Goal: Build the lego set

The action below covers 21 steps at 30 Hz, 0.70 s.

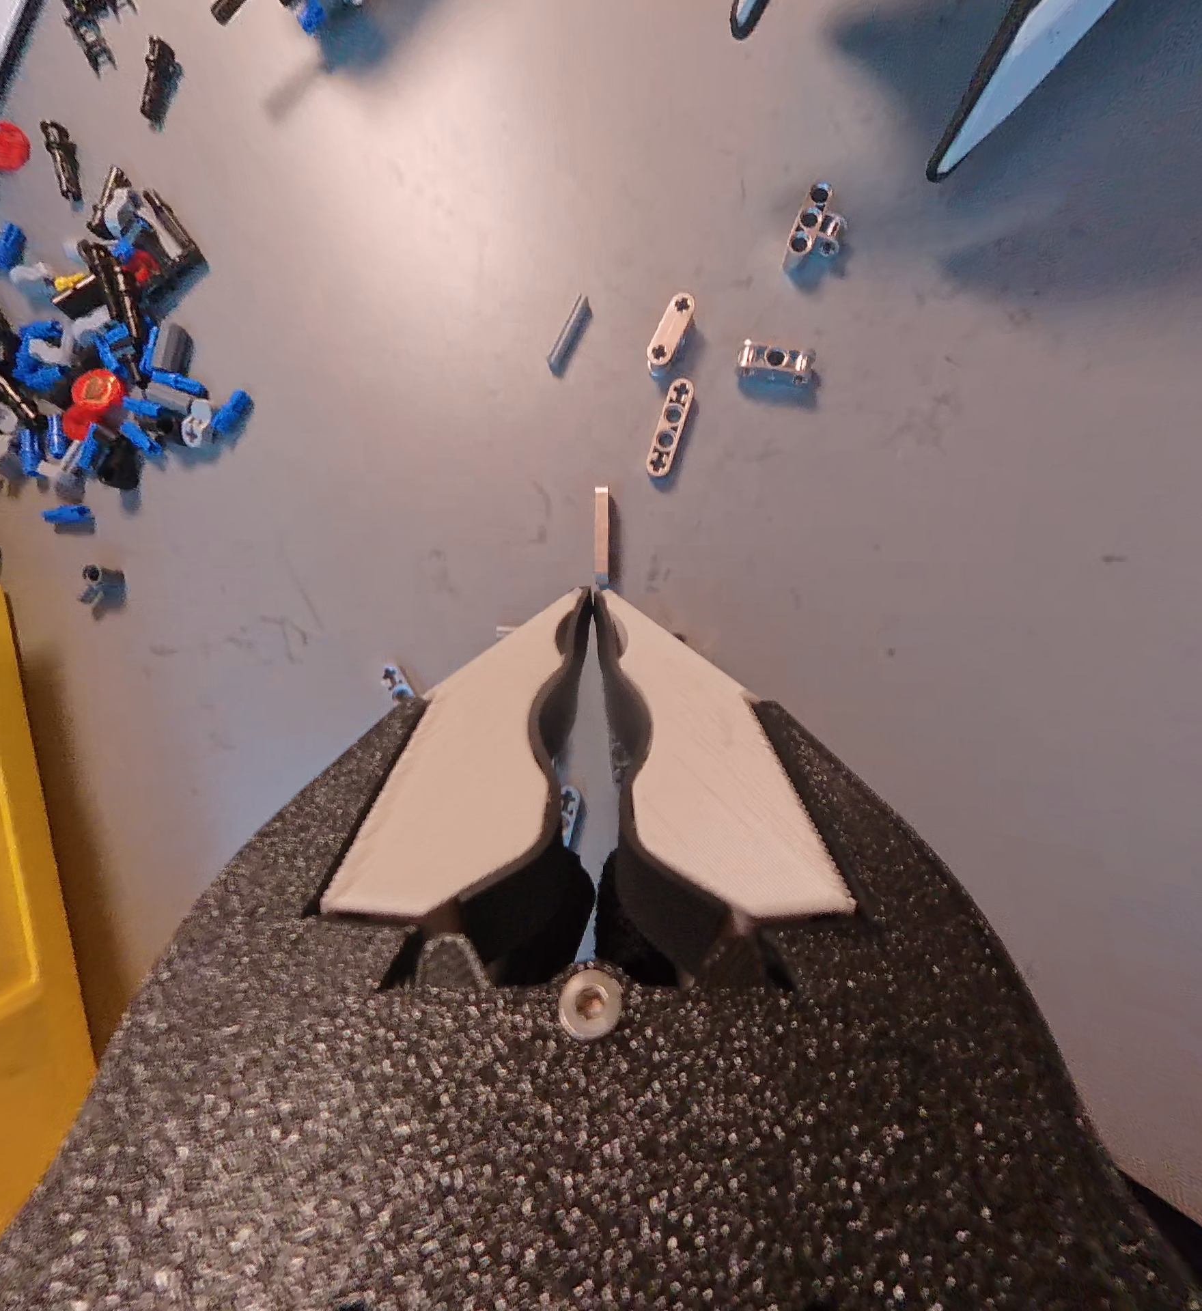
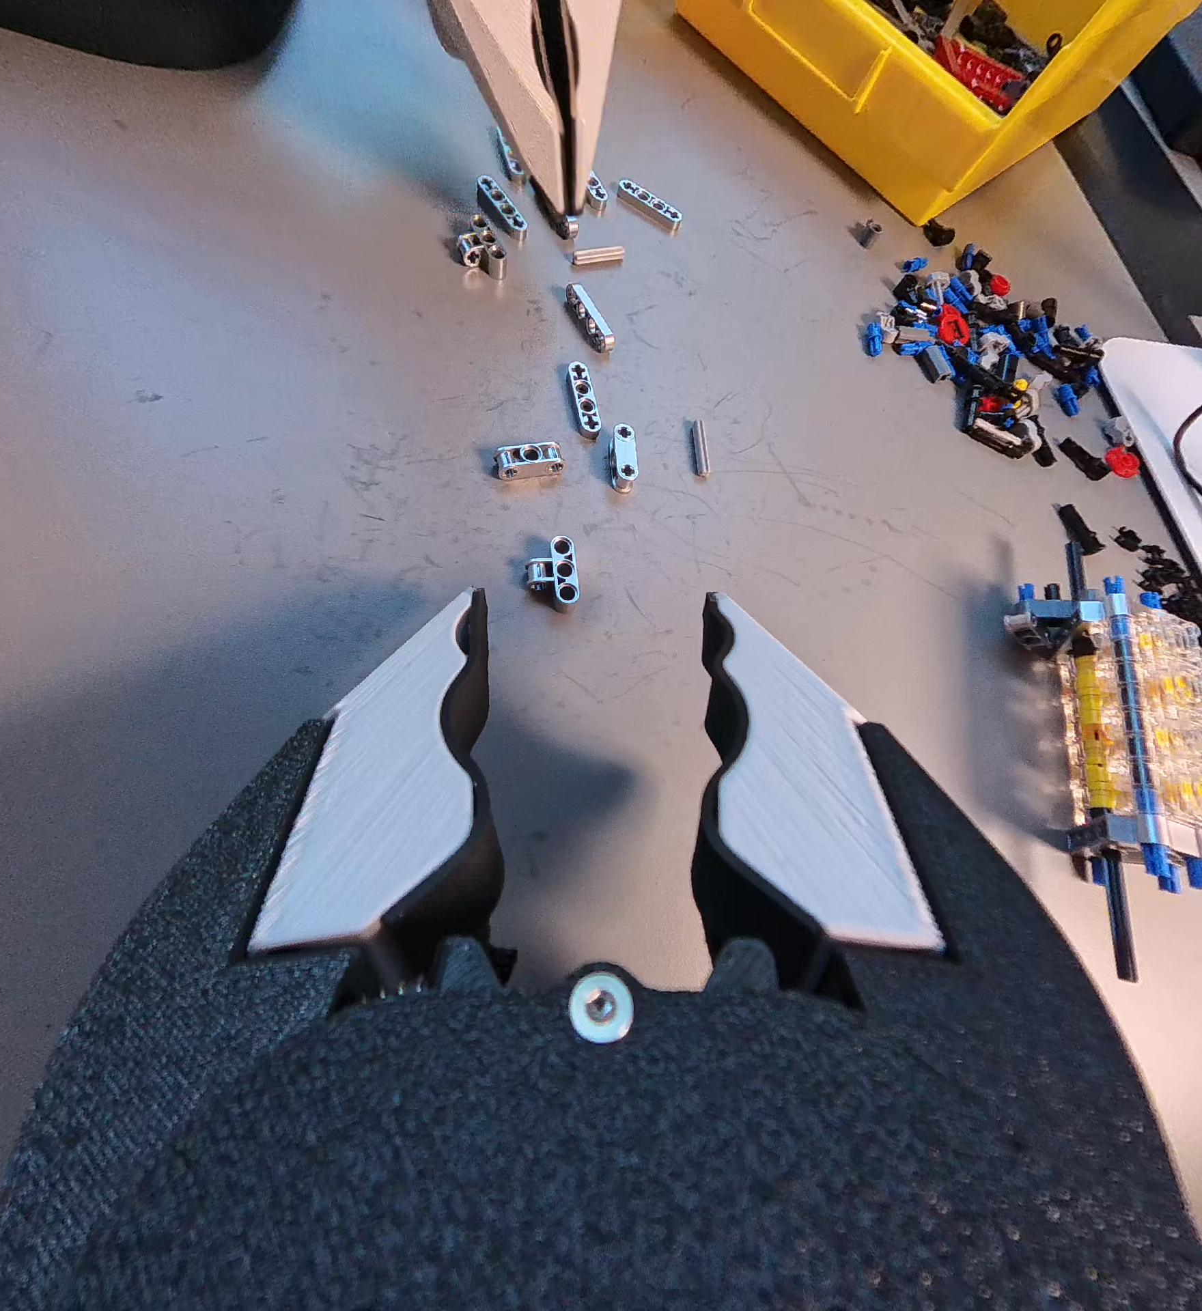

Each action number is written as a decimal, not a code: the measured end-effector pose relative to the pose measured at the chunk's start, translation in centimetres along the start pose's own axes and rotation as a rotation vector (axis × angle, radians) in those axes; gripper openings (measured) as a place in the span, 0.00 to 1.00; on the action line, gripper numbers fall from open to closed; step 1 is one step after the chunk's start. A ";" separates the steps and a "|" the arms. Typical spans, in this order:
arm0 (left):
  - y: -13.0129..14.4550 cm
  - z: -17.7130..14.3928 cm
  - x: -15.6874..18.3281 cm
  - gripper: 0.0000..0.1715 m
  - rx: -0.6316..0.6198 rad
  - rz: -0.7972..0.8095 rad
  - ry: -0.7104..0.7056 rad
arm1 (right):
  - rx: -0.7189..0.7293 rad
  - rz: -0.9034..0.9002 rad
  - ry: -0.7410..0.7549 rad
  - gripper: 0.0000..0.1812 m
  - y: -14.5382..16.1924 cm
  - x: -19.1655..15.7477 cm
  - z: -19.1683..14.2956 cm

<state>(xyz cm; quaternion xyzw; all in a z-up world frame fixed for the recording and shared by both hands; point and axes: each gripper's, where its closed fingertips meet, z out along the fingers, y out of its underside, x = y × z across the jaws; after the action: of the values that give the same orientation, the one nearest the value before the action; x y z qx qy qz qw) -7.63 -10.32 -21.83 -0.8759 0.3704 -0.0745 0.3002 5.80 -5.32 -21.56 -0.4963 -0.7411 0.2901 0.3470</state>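
My left gripper (image 1: 592, 592) is shut, with its tips low over the grey table (image 1: 939, 638) among loose grey beams. A thin grey beam on edge (image 1: 602, 535) lies just ahead of the tips. In the right wrist view the left gripper (image 2: 568, 211) points down at a small dark grey piece (image 2: 568, 227); I cannot tell whether it pinches it. My right gripper (image 2: 591, 603) is open and empty. A grey three-hole connector (image 2: 557, 574) lies just beyond its left fingertip. Both fingers of the right gripper (image 1: 836, 103) show at the top right of the left wrist view.
Grey beams (image 2: 582, 397) and short axles (image 2: 699, 447) lie in a row mid-table. A pile of blue, black and red small parts (image 2: 974, 355) lies to the right, below a yellow bin (image 2: 903, 142). A partly built model (image 2: 1123, 745) and a white tray (image 2: 1166, 397) sit at the right. About 15 cm separates my left fingertips from my right.
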 end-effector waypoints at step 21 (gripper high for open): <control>-2.7 4.0 2.0 0.00 0.004 0.116 0.056 | -0.007 -0.004 -0.005 0.32 0.1 -0.1 -0.1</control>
<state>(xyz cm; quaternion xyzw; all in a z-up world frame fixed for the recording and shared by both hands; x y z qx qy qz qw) -3.16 -8.30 -23.69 -0.8500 0.4286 -0.0820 0.2952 5.95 -5.39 -21.63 -0.4953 -0.7440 0.2881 0.3439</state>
